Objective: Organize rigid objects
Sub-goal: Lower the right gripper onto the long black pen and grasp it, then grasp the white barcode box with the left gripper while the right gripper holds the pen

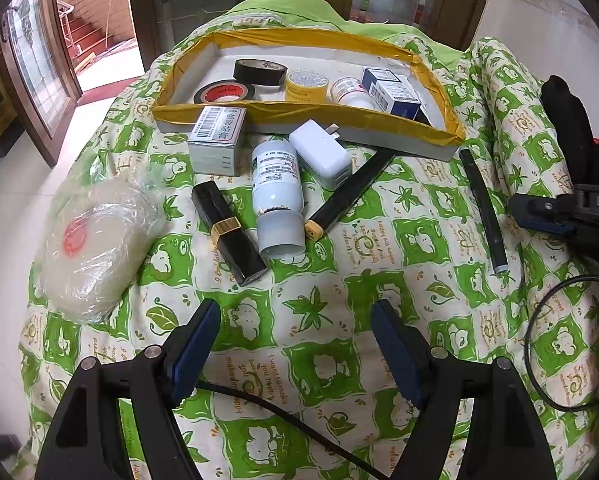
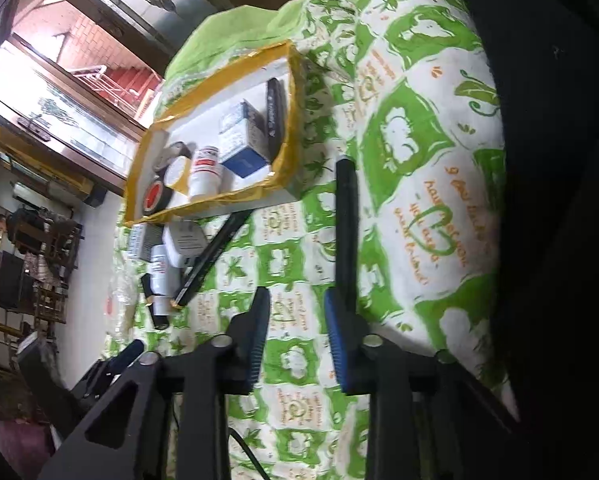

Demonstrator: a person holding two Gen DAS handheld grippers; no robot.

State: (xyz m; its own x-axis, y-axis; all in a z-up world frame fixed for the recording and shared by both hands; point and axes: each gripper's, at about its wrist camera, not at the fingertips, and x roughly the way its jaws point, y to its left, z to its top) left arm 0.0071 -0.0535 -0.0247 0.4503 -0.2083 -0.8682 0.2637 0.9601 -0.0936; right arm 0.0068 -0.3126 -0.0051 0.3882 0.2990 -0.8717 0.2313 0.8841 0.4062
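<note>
Black pen (image 2: 346,216) beside parted right jaws.

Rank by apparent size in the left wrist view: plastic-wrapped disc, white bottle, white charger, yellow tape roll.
1. plastic-wrapped disc, though it is nearest the camera
2. white bottle
3. white charger
4. yellow tape roll, farthest away, inside the tray
</note>
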